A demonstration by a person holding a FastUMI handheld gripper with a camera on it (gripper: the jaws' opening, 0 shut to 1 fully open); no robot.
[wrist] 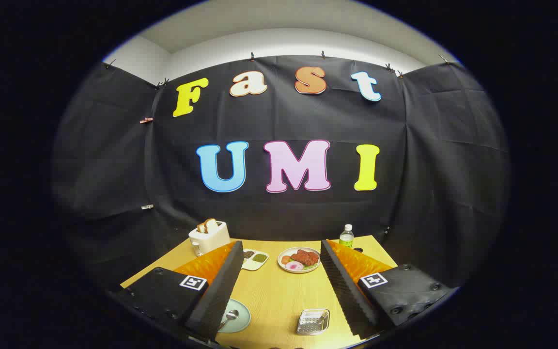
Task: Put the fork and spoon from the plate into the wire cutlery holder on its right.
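Note:
A pale green plate [238, 317] lies on the wooden table, partly hidden behind my left finger [218, 286]. A spoon [229, 317] rests on it; the fork is hidden. To the plate's right sits the wire cutlery holder [313, 322], seen from above and near my right finger [344, 286]. My gripper [281, 252] hangs open above the table, its fingers wide apart with nothing between them. Plate and holder both lie low between the fingers, close to me.
Farther back on the table [274, 291] stand a white toaster [209, 236] with bread slices, a small tray [254, 258] of condiments, a plate of food [300, 259] and a green-labelled bottle [346, 237]. Black cloth walls close in the booth behind.

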